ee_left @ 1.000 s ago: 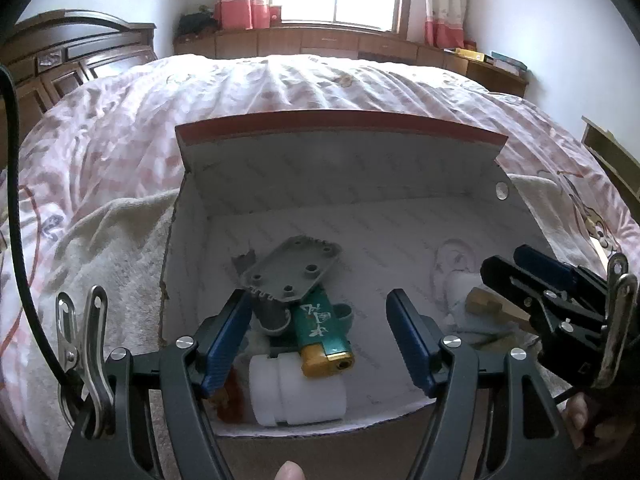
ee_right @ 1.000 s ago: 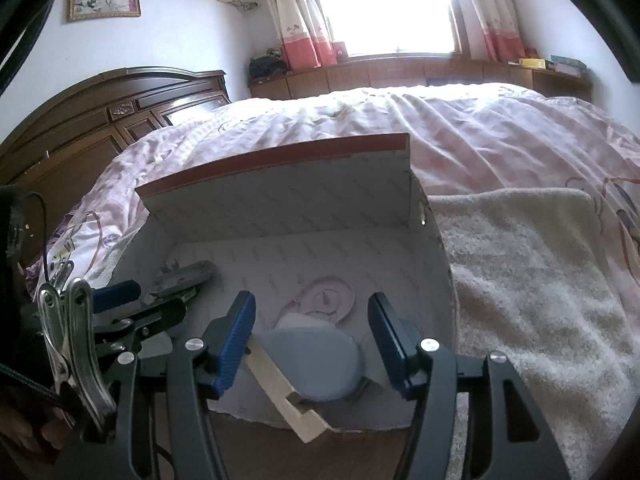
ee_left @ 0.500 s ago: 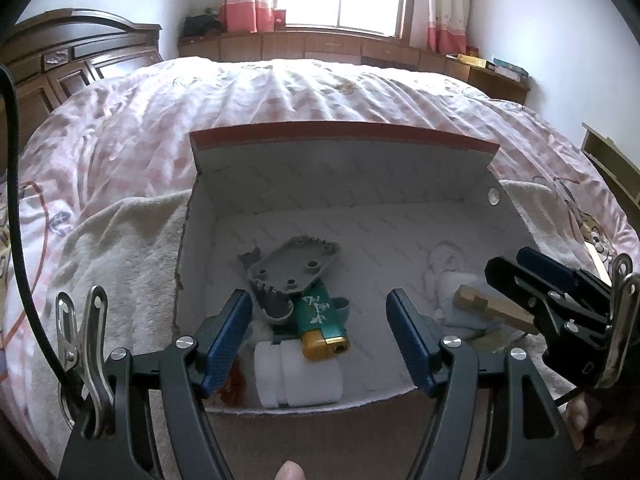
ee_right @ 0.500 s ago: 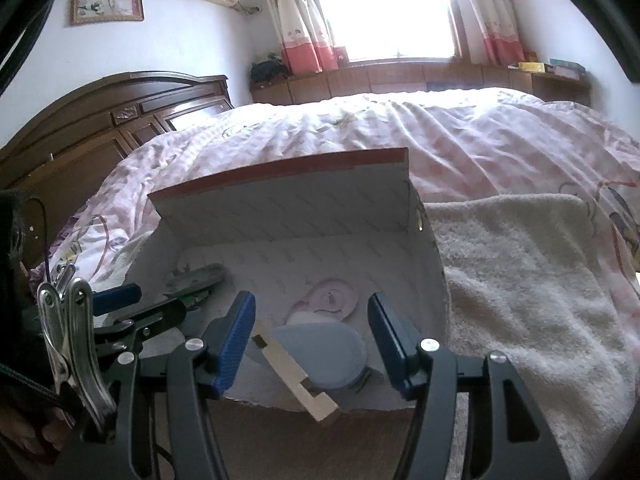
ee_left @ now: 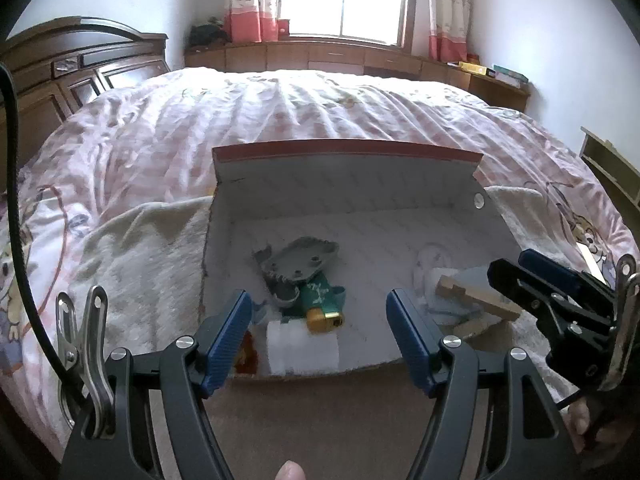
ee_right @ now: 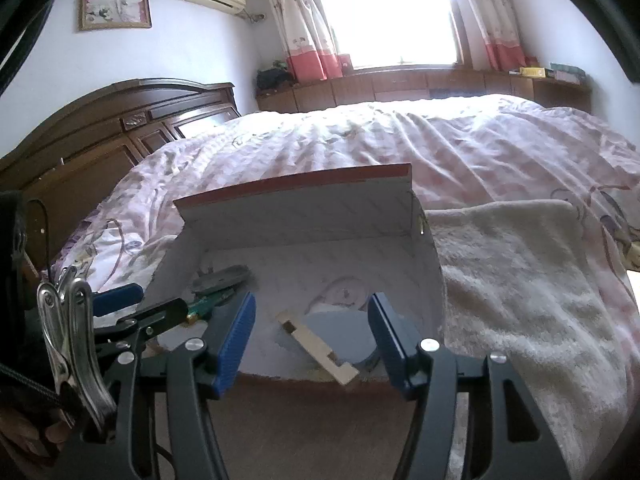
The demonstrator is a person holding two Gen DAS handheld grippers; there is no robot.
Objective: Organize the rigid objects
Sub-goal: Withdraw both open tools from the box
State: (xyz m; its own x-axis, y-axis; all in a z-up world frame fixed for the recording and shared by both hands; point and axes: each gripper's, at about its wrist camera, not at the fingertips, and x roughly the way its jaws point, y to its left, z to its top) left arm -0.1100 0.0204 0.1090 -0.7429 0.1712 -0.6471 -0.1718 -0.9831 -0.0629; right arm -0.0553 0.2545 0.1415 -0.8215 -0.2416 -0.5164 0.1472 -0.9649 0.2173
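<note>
**Both grippers empty over the open box**

My left gripper [ee_left: 318, 334] is spread wide, nothing between the pads. My right gripper [ee_right: 310, 338] is also parted, a bit narrower, holding nothing. The white box [ee_left: 348, 184] sits open on a fluffy blanket [ee_right: 520, 280] on the bed [ee_left: 280, 108]. Inside on the left: grey plastic plate [ee_left: 302, 260] lying on a green lighter [ee_left: 320, 304], white cylinder [ee_left: 302, 346] just in front. On the right: wooden piece [ee_right: 318, 346] across a grey disc [ee_right: 340, 332].
</note>
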